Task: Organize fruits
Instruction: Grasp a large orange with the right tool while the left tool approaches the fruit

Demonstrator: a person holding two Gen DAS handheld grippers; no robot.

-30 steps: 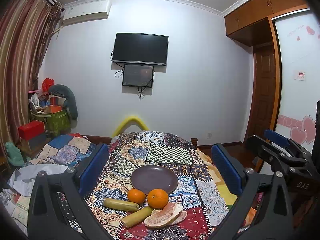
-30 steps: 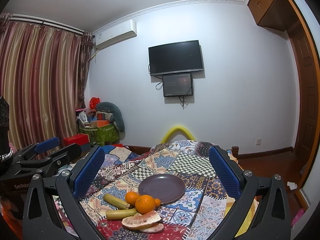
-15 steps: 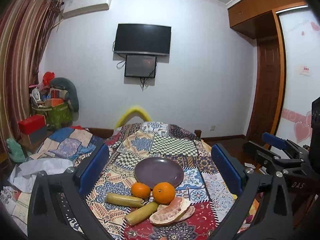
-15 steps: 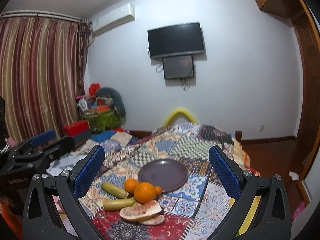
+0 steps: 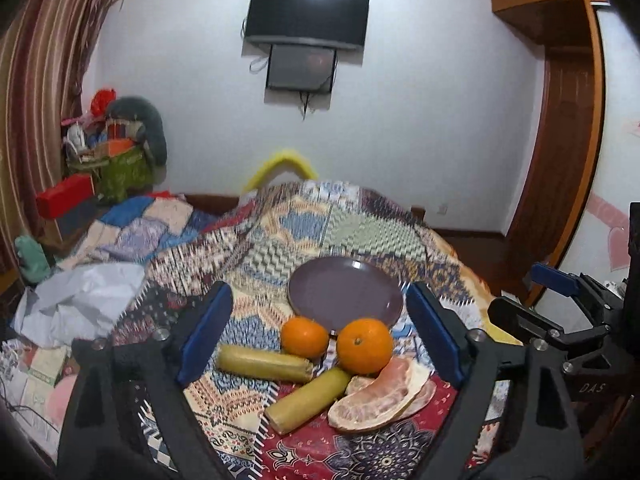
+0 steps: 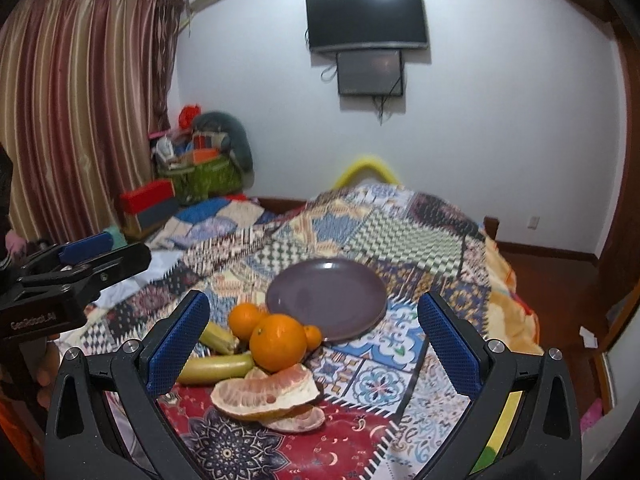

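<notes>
A purple plate (image 5: 346, 294) (image 6: 326, 300) sits empty on the patchwork cloth. In front of it lie a large orange (image 5: 364, 346) (image 6: 278, 342), a smaller orange (image 5: 304, 338) (image 6: 244, 320), two bananas (image 5: 262, 362) (image 5: 306, 400) and peeled pomelo pieces (image 5: 380, 398) (image 6: 264, 394). A tiny orange (image 6: 313, 338) hides behind the large one. My left gripper (image 5: 317, 288) hovers short of the fruit, its jaws closing with nothing pressed between the pads. My right gripper (image 6: 312, 297) hangs open beside it, also short of the fruit and holding nothing.
The cloth-covered table (image 6: 400, 240) drops off at its right edge to a wooden floor (image 6: 560, 280). Left of it are a bed with quilts (image 5: 132, 228), white paper (image 5: 80, 304) and piled boxes and bags (image 5: 112, 160). A TV (image 5: 306, 16) hangs on the far wall.
Both grippers have come down and forward toward the fruit, which now looks larger and nearer. The left gripper's fingers stand closer together than before.
</notes>
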